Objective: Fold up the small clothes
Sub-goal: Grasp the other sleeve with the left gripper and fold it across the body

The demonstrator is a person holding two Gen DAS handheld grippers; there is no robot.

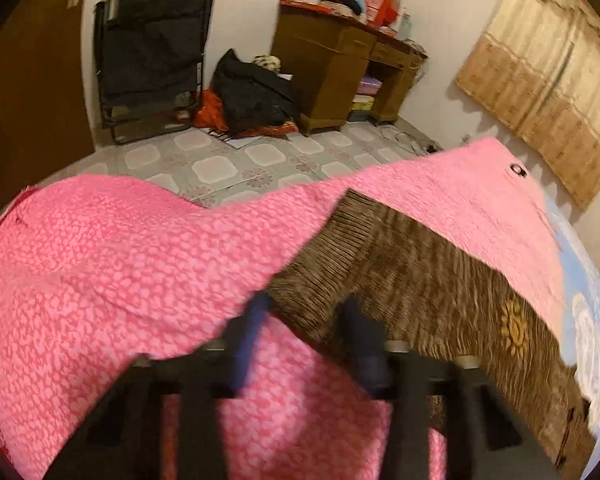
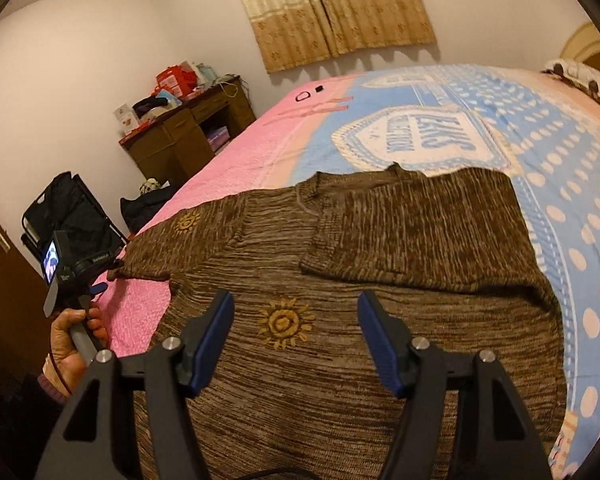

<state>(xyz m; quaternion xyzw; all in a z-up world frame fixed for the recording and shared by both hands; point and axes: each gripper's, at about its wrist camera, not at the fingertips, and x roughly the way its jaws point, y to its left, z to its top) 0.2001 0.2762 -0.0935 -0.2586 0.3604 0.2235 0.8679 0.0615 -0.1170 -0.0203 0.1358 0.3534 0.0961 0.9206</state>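
Note:
A brown knitted sweater (image 2: pixel 340 300) with yellow sun motifs lies flat on the bed, its right sleeve folded across the chest. My right gripper (image 2: pixel 296 304) is open and empty, hovering above the sweater's front near a sun motif. My left gripper (image 1: pixel 306 308) is open, blurred by motion, at the end of the sweater's left sleeve (image 1: pixel 400 264), which lies on the pink blanket; one fingertip is over the cuff edge. In the right wrist view the left gripper (image 2: pixel 100 282) shows held in a hand at the sleeve cuff.
The bed carries a pink blanket (image 1: pixel 120 264) and a blue polka-dot blanket (image 2: pixel 520 128). Past the bed edge are a tiled floor (image 1: pixel 228 160), a wooden desk (image 1: pixel 340 68), black bags (image 1: pixel 256 96) and a folded black cot (image 1: pixel 152 48). Curtains (image 2: pixel 332 12) hang behind.

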